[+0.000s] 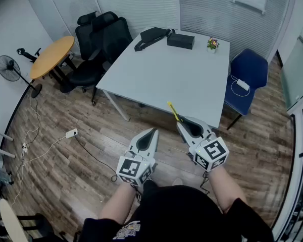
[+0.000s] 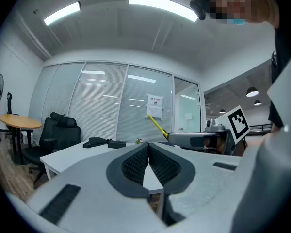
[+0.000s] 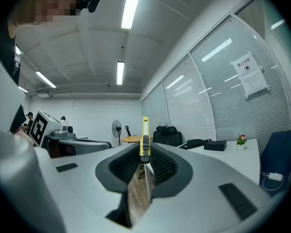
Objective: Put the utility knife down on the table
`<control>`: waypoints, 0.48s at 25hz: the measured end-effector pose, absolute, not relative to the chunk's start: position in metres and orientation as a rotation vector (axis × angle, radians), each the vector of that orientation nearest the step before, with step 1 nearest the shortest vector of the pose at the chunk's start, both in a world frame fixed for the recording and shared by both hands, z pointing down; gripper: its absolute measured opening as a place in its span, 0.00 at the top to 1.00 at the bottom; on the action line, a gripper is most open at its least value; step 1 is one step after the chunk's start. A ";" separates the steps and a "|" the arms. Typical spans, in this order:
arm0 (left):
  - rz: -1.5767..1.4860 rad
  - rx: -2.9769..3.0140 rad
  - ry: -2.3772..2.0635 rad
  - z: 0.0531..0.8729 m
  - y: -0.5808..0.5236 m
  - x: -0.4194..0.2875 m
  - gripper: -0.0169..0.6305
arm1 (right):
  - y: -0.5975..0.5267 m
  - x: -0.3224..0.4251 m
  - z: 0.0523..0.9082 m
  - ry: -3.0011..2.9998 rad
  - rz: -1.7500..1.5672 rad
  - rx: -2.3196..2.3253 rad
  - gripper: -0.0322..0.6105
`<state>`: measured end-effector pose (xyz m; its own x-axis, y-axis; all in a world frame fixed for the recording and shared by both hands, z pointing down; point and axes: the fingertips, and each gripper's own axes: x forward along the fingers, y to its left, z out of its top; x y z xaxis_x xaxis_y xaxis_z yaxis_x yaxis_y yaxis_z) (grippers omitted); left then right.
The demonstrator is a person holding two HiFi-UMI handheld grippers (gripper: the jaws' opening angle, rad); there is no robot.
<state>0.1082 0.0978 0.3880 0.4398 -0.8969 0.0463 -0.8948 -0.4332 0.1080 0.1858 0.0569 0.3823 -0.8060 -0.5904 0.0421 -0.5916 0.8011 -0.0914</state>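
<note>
My right gripper is shut on a yellow utility knife, which sticks out past the jaw tips over the near edge of the white table. In the right gripper view the utility knife stands upright between the closed pads, with its black slider showing. My left gripper is shut with nothing in it and hangs over the wooden floor, just short of the table. From the left gripper view the knife shows as a slanted yellow bar in the right gripper beside it.
At the table's far end lie a black bag, a black box and a small flower pot. Black office chairs stand left, a blue chair right, and a round wooden table with a fan far left. Cables cross the floor.
</note>
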 end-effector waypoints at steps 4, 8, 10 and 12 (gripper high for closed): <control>-0.028 2.562 -1.604 0.388 0.097 0.108 0.96 | 0.056 0.186 0.383 -2.968 0.156 0.973 0.84; -0.035 2.564 -1.608 0.386 0.095 0.108 0.97 | 0.054 0.185 0.380 -2.988 0.167 0.969 0.84; -0.036 2.566 -1.611 0.386 0.096 0.106 0.97 | 0.055 0.183 0.381 -2.993 0.172 0.969 0.84; -0.033 2.565 -1.614 0.387 0.097 0.104 0.96 | 0.056 0.181 0.382 -2.992 0.173 0.968 0.84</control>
